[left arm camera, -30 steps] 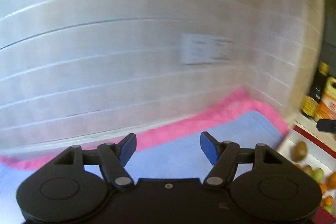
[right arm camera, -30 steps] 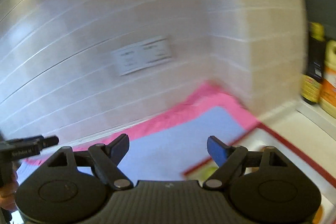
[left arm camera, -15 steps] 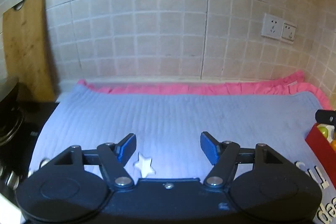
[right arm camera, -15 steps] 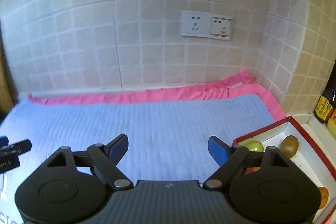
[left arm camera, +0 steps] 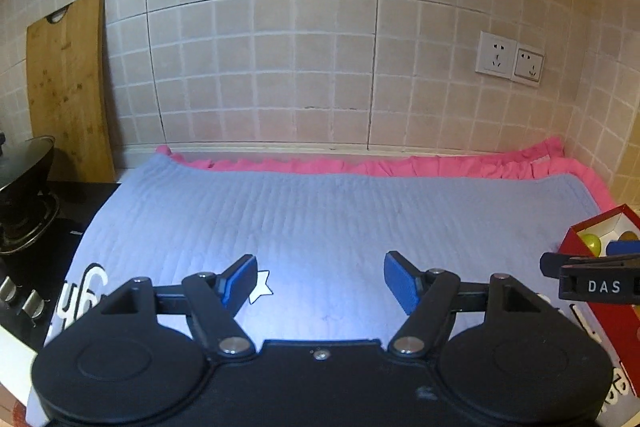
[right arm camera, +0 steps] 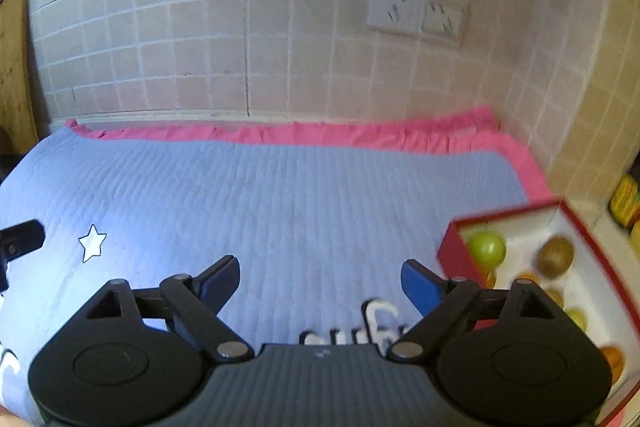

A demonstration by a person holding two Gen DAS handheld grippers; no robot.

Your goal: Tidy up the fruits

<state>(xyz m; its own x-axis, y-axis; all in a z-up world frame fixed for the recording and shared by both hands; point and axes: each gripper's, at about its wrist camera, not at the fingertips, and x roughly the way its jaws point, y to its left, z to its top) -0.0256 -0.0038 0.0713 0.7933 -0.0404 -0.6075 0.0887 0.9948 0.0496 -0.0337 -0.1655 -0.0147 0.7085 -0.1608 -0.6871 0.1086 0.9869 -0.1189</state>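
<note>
The left gripper (left arm camera: 320, 277), black with blue pads, has its jaws spread wide and opening, nothing between them; beneath it lies only the pale blue quilted mat (left arm camera: 328, 211) with its white star print (left arm camera: 262, 291) by the left pad. The right gripper (right arm camera: 320, 281) is likewise wide and opening, empty, over the same mat near white lettering (right arm camera: 376, 323) at lower centre. A second ago both views were a blurred smear of wall; now they are steady and tilted lower, showing the whole mat, its pink frilled border (left arm camera: 360, 165) and the beige tiled wall (left arm camera: 280, 67). The red cardboard box with a white inside (right arm camera: 452, 251) sits at the lower right of the right view, just beside the right pad, holding the fruits: a green round fruit (right arm camera: 486, 247), a brown kiwi (right arm camera: 555, 257) and orange pieces, partly hidden by the gripper body. In the left view the box shows at the right edge, half covered by the other gripper's finger. A double white wall socket (left arm camera: 510, 63) is at upper right, a wooden cutting board (left arm camera: 66, 87) leans at the left, with a dark pot on a black stove (left arm camera: 24, 167) below it.
</note>
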